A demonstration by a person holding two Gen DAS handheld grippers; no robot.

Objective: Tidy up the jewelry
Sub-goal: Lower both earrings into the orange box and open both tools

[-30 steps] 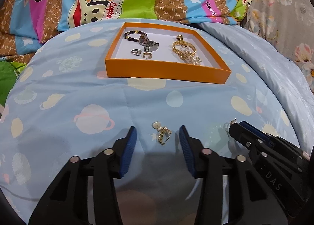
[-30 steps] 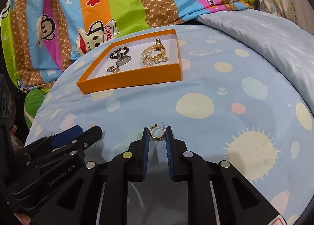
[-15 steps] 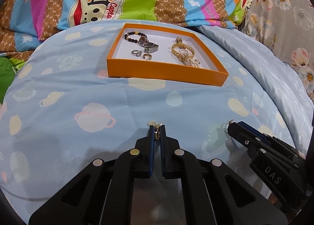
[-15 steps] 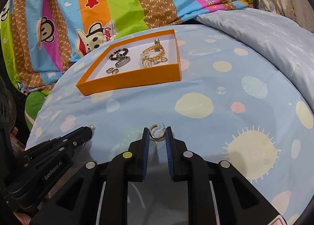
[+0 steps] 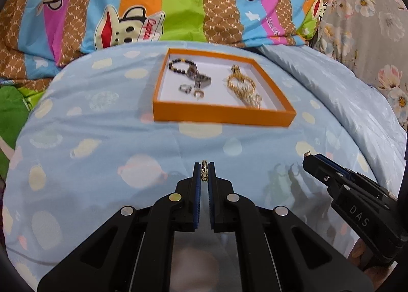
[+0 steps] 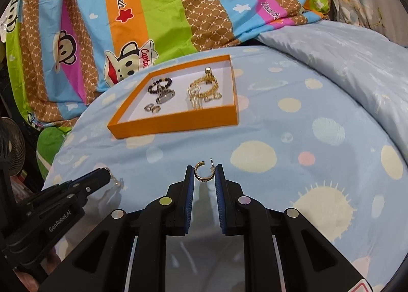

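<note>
My left gripper (image 5: 204, 168) is shut on a gold earring (image 5: 204, 170), seen edge-on, lifted above the blue bedspread; it also shows in the right wrist view (image 6: 108, 173). My right gripper (image 6: 204, 173) is shut on a gold hoop earring (image 6: 201, 172) and shows in the left wrist view (image 5: 309, 158). The orange tray (image 5: 221, 114) (image 6: 173, 123) lies ahead on the bed. It holds a dark bead bracelet (image 5: 179, 64), a watch (image 5: 200, 76), two rings (image 5: 190, 90) and gold chains (image 5: 242, 86).
A striped monkey-print quilt (image 5: 178, 6) lies piled behind the tray. A pale blue duvet (image 6: 357, 62) rises at the right. A fan (image 6: 11, 144) stands off the bed's left edge.
My left gripper closed on the gold earring that lay between its fingers and lifted it off the bedspread. Both grippers have risen and drawn nearer to the tray. The right one kept its hoop earring.
</note>
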